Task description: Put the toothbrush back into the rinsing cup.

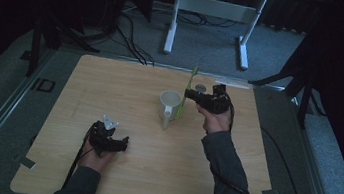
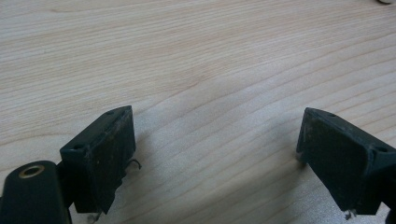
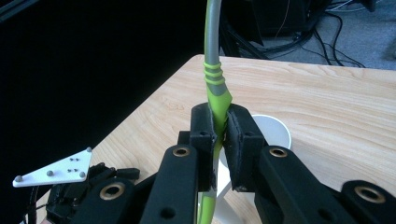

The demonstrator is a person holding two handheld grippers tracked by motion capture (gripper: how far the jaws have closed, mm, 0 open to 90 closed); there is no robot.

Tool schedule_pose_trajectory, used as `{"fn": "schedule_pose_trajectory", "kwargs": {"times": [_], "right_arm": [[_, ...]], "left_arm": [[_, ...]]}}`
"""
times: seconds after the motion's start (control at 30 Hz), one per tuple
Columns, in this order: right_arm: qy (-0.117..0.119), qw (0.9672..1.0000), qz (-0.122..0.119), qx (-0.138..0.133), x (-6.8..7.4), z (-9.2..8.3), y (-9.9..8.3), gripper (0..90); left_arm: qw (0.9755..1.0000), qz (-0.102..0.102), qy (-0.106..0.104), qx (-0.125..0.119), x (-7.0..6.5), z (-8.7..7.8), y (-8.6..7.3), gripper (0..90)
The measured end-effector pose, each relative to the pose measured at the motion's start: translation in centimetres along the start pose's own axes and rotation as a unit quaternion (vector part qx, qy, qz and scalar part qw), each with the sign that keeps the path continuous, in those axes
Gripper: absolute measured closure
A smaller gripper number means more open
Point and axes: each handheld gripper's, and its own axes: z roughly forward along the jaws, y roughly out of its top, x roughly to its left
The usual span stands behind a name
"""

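A green and grey toothbrush (image 1: 192, 79) stands nearly upright at the right rim of a white mug (image 1: 169, 105) in the middle of the wooden table (image 1: 126, 86). My right gripper (image 1: 188, 95) is shut on the toothbrush handle (image 3: 214, 70), with the pads of the gripper (image 3: 222, 128) pressed on its green part above the mug (image 3: 275, 130). Whether the lower end is inside the mug I cannot tell. My left gripper (image 1: 123, 143) rests low at the front left. In its own view the left gripper (image 2: 215, 154) stands open over bare wood.
A small round object (image 1: 200, 87) lies on the table behind the right gripper. Beyond the far edge stand a white desk frame (image 1: 211, 11), floor cables (image 1: 132, 41) and dark stand legs (image 1: 42, 34). Bare tabletop (image 1: 169, 177) lies between my hands.
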Motion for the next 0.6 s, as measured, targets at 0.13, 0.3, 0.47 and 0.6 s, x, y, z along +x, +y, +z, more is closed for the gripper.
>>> {"fn": "schedule_pose_trajectory", "kwargs": {"times": [0.13,0.3,0.47,0.6], "right_arm": [[-0.001,1.0000,0.000,-0.002,0.1,0.2,0.0,82.0],[0.000,1.0000,-0.003,-0.004,0.3,0.5,0.1,82.0],[0.000,1.0000,-0.003,-0.006,0.4,0.8,0.0,81.9],[-0.002,1.0000,-0.009,-0.002,0.6,1.1,0.0,82.0]], "left_arm": [[1.0000,0.000,0.000,0.000,0.0,0.0,0.0,12.0],[1.0000,0.000,0.000,0.000,0.0,0.0,0.0,12.0],[1.0000,0.000,0.000,0.000,0.0,0.0,0.0,12.0],[1.0000,0.000,0.000,0.000,0.0,0.0,0.0,12.0]]}}
